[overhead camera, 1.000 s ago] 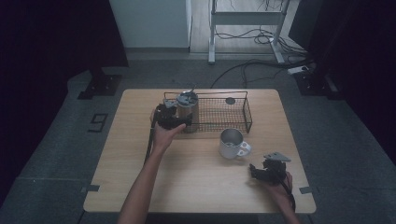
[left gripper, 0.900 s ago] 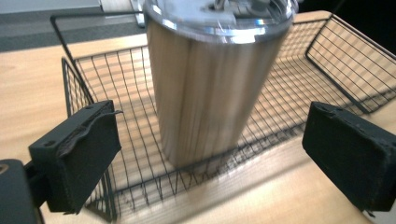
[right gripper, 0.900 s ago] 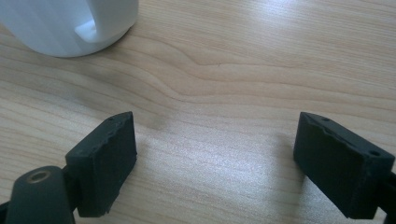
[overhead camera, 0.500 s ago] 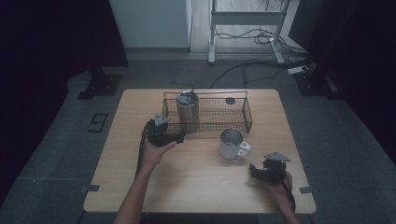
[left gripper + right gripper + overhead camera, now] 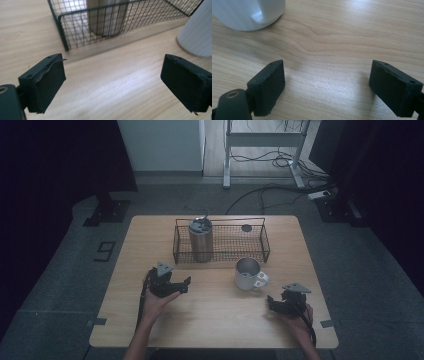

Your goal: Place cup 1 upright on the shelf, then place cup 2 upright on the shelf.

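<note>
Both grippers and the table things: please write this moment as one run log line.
left gripper: open, empty | right gripper: open, empty | tumbler: upright in wire basket | mug: on table, outside basket

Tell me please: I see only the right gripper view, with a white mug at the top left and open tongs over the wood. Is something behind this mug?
Observer: Yes. A wire basket stands just behind the mug; the mug is outside it, on the table.
Operator: Is the basket empty?
Observer: No. A steel tumbler stands upright at its left end.
Operator: And where are the left tongs?
Observer: The left tongs are open and hold nothing, low over the table in front of the basket's left corner.
</note>
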Demonstrator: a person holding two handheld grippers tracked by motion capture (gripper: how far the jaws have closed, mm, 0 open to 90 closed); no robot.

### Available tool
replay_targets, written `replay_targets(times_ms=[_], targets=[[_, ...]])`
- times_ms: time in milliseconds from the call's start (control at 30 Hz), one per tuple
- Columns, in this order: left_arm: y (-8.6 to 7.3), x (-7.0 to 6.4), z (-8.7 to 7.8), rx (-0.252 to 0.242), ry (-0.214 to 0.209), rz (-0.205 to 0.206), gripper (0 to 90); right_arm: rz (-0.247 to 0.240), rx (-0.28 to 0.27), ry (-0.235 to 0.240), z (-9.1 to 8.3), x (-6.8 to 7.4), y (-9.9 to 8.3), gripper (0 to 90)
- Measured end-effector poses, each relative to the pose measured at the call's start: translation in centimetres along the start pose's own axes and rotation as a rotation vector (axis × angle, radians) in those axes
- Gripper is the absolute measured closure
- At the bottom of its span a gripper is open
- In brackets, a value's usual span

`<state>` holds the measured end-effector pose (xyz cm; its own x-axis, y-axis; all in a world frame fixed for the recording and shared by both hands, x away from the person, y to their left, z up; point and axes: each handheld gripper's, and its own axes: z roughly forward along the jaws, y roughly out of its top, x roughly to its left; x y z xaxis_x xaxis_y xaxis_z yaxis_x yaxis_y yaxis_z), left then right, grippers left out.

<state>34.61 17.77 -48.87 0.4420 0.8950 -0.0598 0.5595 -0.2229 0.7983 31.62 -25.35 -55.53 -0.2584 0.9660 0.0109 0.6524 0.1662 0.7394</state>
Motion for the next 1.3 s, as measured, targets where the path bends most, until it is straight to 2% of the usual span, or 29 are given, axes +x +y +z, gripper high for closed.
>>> replay_targets(times_ms=[300,567,700,833,1100,1300], targets=[[-2.8,1.0,-0.3,0.033,-0.002,-0.002,6.1,0.004,0.001,-0.003,0.0,0.0,0.0,13.1],[-3.6,1.4,0.0,0.05,0.009,0.005,6.3,0.007,0.0,-0.009,0.0,0.0,0.0,13.2],[-3.7,1.6,0.1,0.046,0.016,-0.012,6.3,0.008,0.0,-0.01,0.0,0.0,0.0,13.2],[-3.7,1.3,0.3,0.045,0.022,-0.015,6.3,0.006,0.0,-0.004,0.0,-0.1,0.0,13.4],[-4.1,0.3,1.1,0.08,0.012,0.019,6.3,-0.006,-0.002,0.018,0.0,-0.3,0.1,13.1],[-4.3,-0.2,1.3,0.098,0.013,0.028,6.2,0.013,-0.055,0.043,-1.4,-0.6,0.4,13.3]])
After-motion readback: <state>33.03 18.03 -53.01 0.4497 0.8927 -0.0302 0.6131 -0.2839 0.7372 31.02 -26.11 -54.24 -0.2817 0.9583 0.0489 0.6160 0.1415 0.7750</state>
